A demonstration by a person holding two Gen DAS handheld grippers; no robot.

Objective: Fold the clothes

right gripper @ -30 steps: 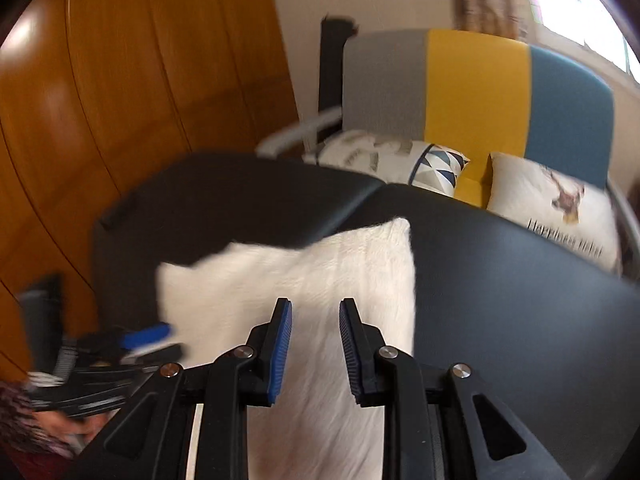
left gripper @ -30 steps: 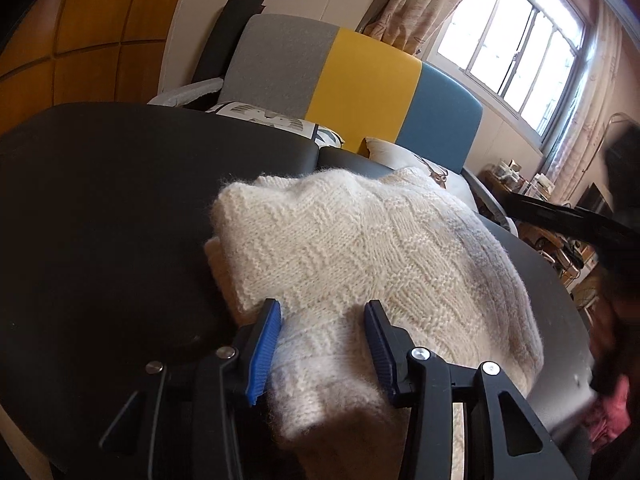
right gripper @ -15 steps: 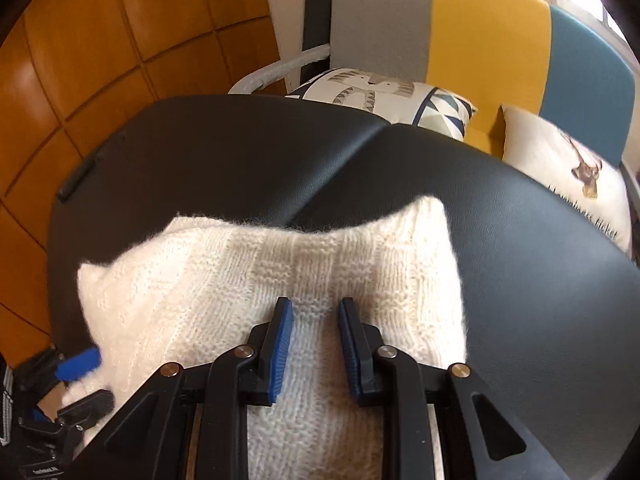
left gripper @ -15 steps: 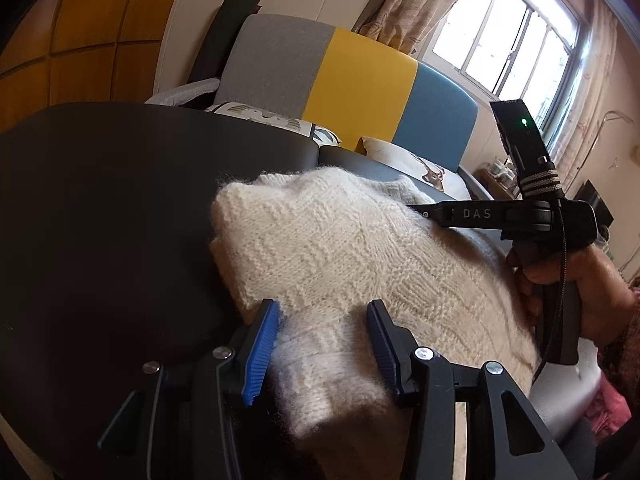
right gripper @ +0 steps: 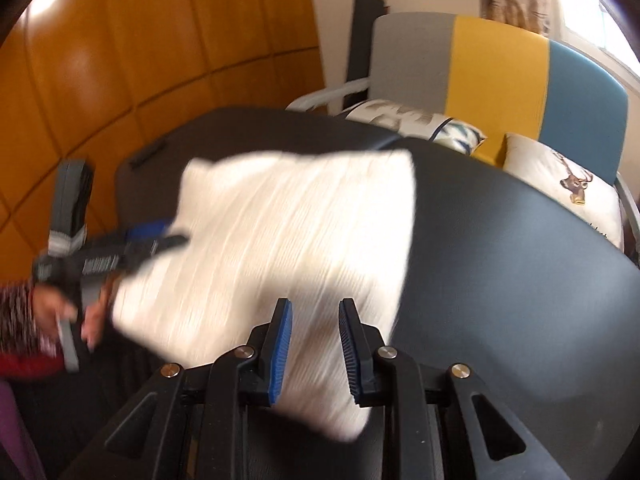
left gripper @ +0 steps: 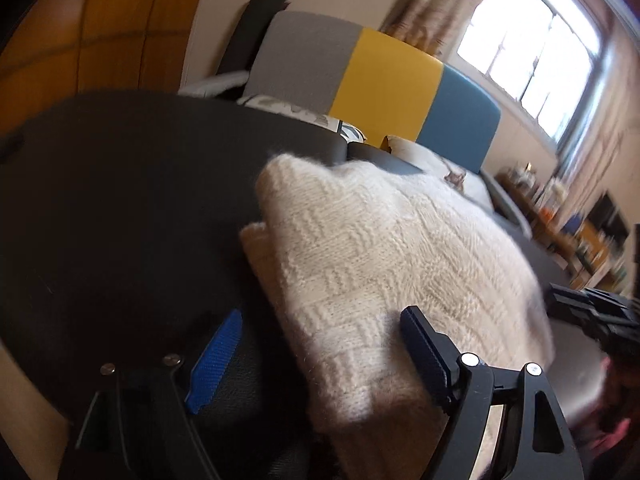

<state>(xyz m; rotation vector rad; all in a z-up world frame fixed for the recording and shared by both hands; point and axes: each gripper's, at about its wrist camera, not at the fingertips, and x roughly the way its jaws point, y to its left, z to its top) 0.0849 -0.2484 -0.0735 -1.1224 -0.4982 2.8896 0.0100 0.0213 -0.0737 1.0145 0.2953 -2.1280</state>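
Sweater (left gripper: 384,256), white chunky knit, folded on black padded table (left gripper: 120,200); looks soft, light, floppy, best pinched at thick folded edges. Left gripper (left gripper: 320,360) spread wide around near corner, holding nothing. Right gripper (right gripper: 315,350) partly open, straddling near edge; grip unclear.

a folded white knitted sweater (right gripper: 288,240), blurred by motion, lies on a dark, smooth, rounded table (right gripper: 520,260). the right gripper (right gripper: 314,350), black with blue ribbed pads, stands at the sweater's near edge, its two fingers a narrow gap apart with white knit showing between them. at the sweater's left edge sits the left gripper (right gripper: 156,236), black with a blue pad, held by a hand (right gripper: 60,312) in a red and speckled sleeve. behind the table are a grey, yellow and blue sofa back (right gripper: 500,68), a patterned cushion (right gripper: 416,122) and a white deer-print cushion (right gripper: 564,188), with orange wooden wall panels (right gripper: 140,48) at left.
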